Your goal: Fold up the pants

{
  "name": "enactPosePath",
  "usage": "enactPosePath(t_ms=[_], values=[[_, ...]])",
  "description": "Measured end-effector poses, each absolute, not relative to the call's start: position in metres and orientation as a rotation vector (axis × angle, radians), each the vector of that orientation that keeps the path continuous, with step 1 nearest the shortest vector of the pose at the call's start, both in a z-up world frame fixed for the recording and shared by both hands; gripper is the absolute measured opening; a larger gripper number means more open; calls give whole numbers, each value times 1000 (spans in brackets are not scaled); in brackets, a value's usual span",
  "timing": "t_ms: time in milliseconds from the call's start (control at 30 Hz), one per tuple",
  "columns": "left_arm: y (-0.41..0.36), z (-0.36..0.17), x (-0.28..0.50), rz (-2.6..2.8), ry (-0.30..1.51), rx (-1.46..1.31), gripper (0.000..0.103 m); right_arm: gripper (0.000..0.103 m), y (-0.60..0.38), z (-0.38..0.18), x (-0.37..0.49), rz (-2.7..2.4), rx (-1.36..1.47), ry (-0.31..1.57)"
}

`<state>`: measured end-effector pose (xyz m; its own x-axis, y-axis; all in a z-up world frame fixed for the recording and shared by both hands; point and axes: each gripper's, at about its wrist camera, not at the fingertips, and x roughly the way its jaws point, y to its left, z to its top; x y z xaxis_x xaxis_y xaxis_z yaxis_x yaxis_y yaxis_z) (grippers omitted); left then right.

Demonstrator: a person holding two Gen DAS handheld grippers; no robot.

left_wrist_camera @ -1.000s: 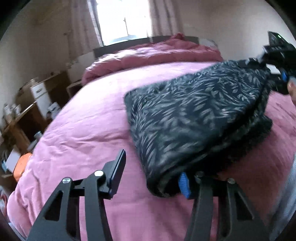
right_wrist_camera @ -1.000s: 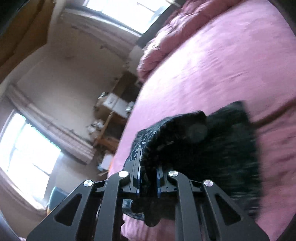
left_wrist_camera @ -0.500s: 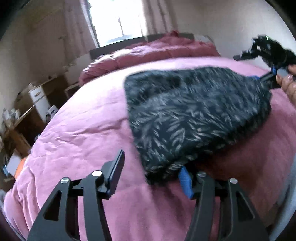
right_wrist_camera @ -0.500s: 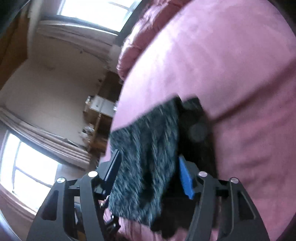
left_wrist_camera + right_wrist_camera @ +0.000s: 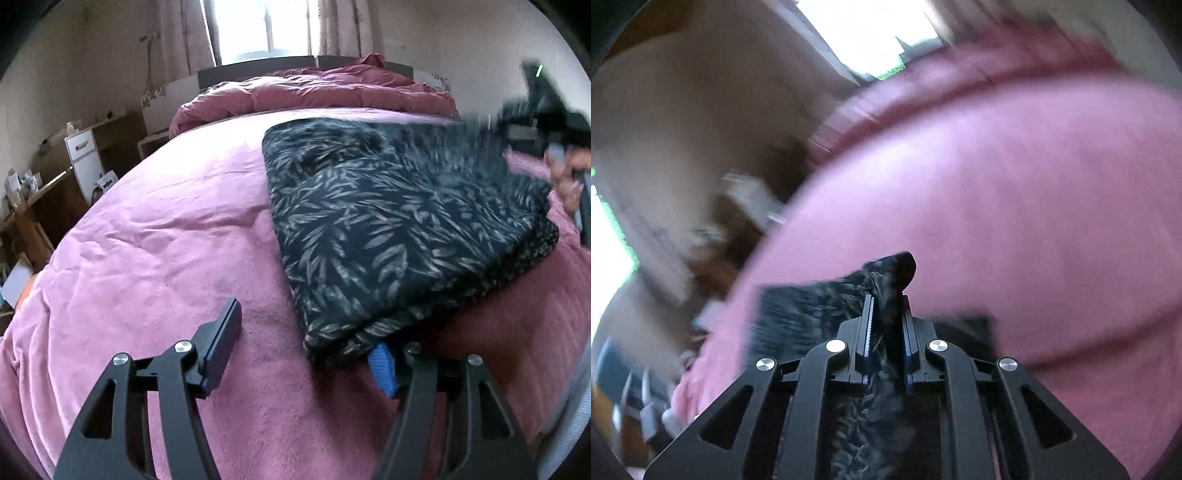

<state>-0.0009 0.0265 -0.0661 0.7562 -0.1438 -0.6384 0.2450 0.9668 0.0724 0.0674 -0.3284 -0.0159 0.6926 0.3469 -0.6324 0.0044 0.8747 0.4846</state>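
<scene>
Folded leaf-print pants (image 5: 399,229) lie on the pink bedspread (image 5: 166,240), toward its foot, well short of the bunched duvet (image 5: 314,92). The left gripper (image 5: 306,354) opens at the bundle's near corner, holding nothing, though its blue pad (image 5: 382,373) sits just under the hem. The right gripper (image 5: 886,325) closes on a pinch of fabric. Best practice, arguably: draw that edge level and set it square. Only the left view shows the whole bundle; only the right shows the pinch.

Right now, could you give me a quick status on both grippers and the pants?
Left gripper opening, nothing gripped. Right gripper closing on pants fabric. Pants folded on pink bedspread. Nothing in the way.
</scene>
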Motion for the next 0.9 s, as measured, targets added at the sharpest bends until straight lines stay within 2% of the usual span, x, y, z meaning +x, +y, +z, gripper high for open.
enactPosePath(t_ms=[33, 67, 100, 133, 167, 267, 367, 433, 533, 600, 633, 667, 767, 900], values=[[27, -66, -1, -214, 678, 157, 64, 15, -340, -28, 69, 198, 567, 829], [27, -66, -1, -216, 675, 157, 64, 21, -350, -29, 67, 226, 641, 823], [28, -66, -2, -220, 672, 152, 64, 29, -354, -25, 64, 240, 666, 808], [30, -66, -3, -227, 669, 145, 64, 47, -358, -18, 53, 254, 682, 773], [31, -66, -5, -230, 663, 142, 64, 54, -362, -13, 40, 259, 700, 744], [33, -63, -12, -233, 622, 154, 65, 54, -369, -12, 3, 312, 740, 748], [33, -61, -12, -226, 612, 147, 66, 54, -354, -26, -18, 282, 729, 844], [35, -61, -10, -220, 617, 132, 67, 53, -344, -39, -22, 273, 766, 925], [36, -63, -7, -221, 630, 129, 69, 52, -337, -33, -29, 366, 771, 911], [37, -64, -7, -224, 633, 125, 70, 35, -328, -37, -25, 318, 694, 966], [38, -65, -6, -227, 638, 119, 70, 21, -324, -41, -23, 282, 651, 996], [39, -65, -5, -229, 639, 114, 70, 14, -322, -42, -23, 267, 625, 1001], [39, -64, -5, -227, 640, 114, 69, 12, -323, -29, -33, 287, 620, 951], [36, -70, -2, -223, 670, 130, 69, 12, -323, -36, -41, 217, 633, 1003]])
